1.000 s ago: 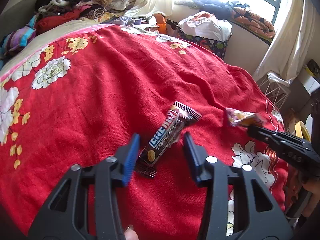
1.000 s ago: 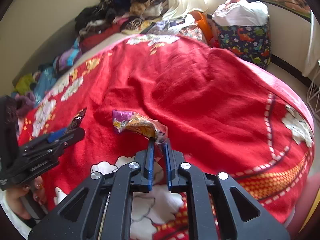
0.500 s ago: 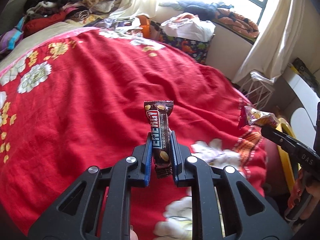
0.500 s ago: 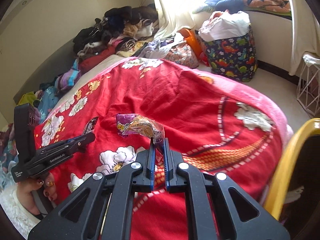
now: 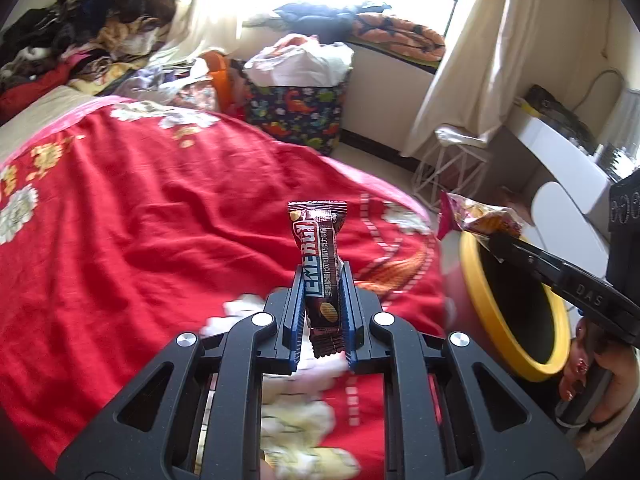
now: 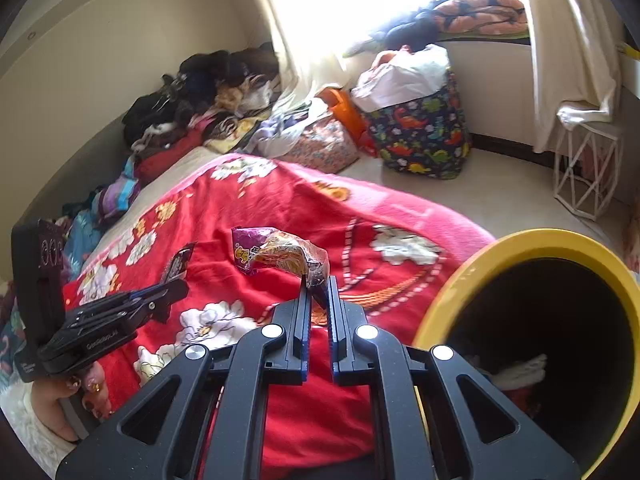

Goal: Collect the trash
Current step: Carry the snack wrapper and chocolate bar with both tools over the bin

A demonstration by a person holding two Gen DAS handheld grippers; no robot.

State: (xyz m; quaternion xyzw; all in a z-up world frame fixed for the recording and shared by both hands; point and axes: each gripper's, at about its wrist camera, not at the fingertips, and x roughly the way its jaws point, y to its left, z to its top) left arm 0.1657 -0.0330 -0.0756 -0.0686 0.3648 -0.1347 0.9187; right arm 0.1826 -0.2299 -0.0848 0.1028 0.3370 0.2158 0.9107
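Note:
My left gripper (image 5: 320,276) is shut on a brown energy-bar wrapper (image 5: 319,256), which stands upright above the red floral blanket (image 5: 140,220). Pinched by one corner in my shut right gripper (image 6: 318,286) hangs a crumpled purple and yellow snack bag (image 6: 276,254). In the left wrist view that bag (image 5: 476,216) hovers at the far rim of the yellow trash bin (image 5: 480,284), which stands by the bed's right edge. The right wrist view has the bin (image 6: 456,300) just right of the gripper, dark inside with some white trash (image 6: 520,372) at the bottom.
Clothes (image 5: 60,48) are heaped at the head of the bed. A dinosaur-print bag (image 6: 420,136) stuffed with white plastic stands on the floor by the window. A white wire stand (image 6: 588,168) sits under the curtain. A hand (image 6: 80,396) grips each gripper's handle.
The left jaws closed on the bar wrapper and lifted it off the blanket. Both grippers then swung right with their wrappers, bringing the yellow bin into view.

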